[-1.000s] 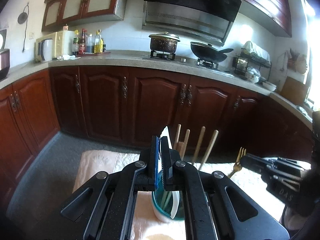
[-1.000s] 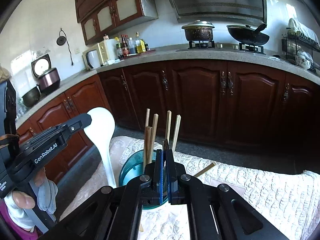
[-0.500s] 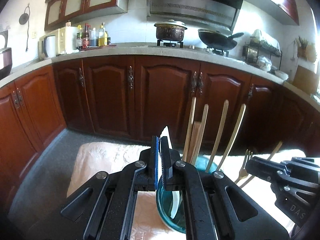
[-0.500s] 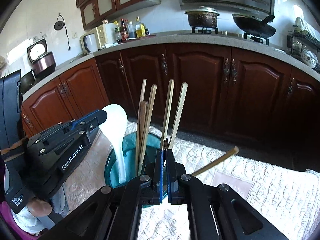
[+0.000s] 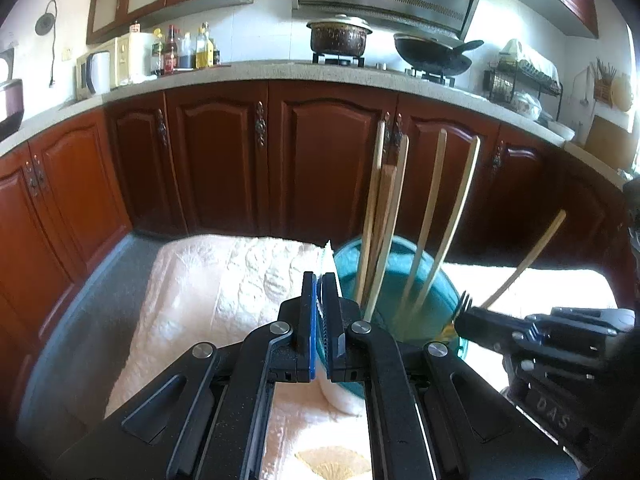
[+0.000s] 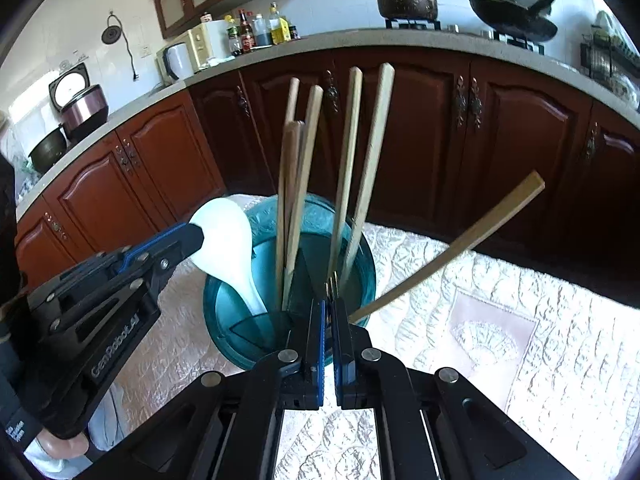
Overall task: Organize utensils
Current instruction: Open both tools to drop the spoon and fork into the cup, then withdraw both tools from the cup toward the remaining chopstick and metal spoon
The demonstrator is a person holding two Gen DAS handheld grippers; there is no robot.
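Observation:
A teal glass holder [image 6: 356,280] [image 5: 424,276] stands on the white quilted cloth [image 6: 500,280] with several wooden chopsticks [image 6: 360,168] [image 5: 432,216] upright in it. My left gripper [image 5: 319,280] [image 6: 192,236] is shut on a white ceramic spoon [image 6: 228,240] by its bowl; the handle dips into the holder. My right gripper [image 6: 329,304] [image 5: 464,312] is shut on a fork [image 6: 331,282] whose tines [image 5: 464,300] stick out at the holder's near rim. One wooden stick [image 6: 460,248] [image 5: 528,256] leans out of the holder to the right.
The cloth [image 5: 224,280] covers a low table in front of dark red kitchen cabinets [image 5: 320,160]. A grey floor [image 5: 80,300] lies to the left. The counter holds a microwave [image 5: 104,68], bottles, a pot [image 5: 340,36] and a wok.
Both grippers have come down and closer to the holder. The spoon's handle has gone deeper into it, and the fork tines have reached its near rim.

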